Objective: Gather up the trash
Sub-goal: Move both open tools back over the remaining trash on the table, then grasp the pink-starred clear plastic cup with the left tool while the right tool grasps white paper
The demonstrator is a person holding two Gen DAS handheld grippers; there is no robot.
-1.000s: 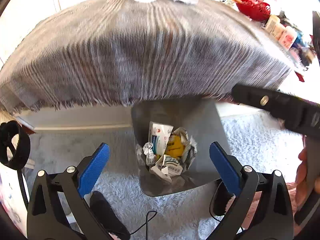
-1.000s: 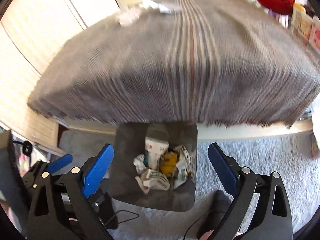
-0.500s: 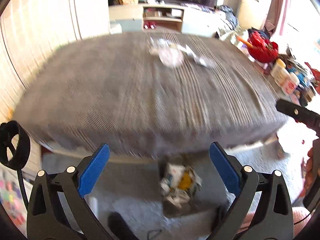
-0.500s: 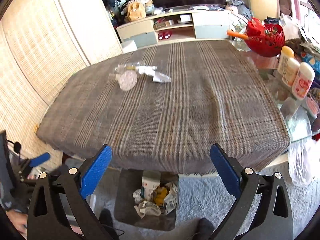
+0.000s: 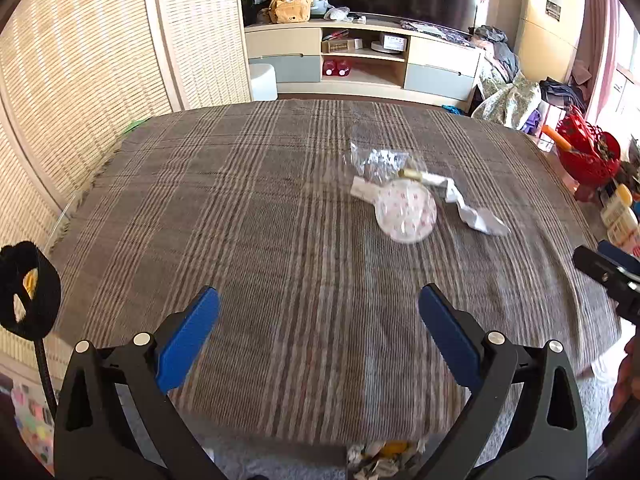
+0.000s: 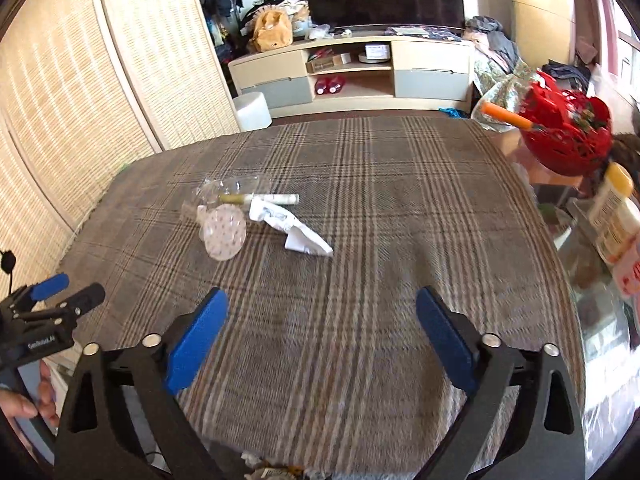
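Note:
Trash lies together on the plaid tablecloth: a round clear plastic lid, a crumpled clear wrapper, a thin tube and crumpled white paper. My left gripper hovers open over the near part of the cloth, well short of the pile. My right gripper is also over the near cloth, wide, its jaws closing with nothing between them. The trash bin's contents peek out below the table edge.
A red basket and bottles crowd the glass surface right of the cloth. A TV cabinet stands behind the table and woven screens on the left. Each gripper shows at the other view's edge.
Both grippers have risen from over the bin below the table edge to above the tabletop. The bin has slid almost out of view and the trash pile has come into sight.

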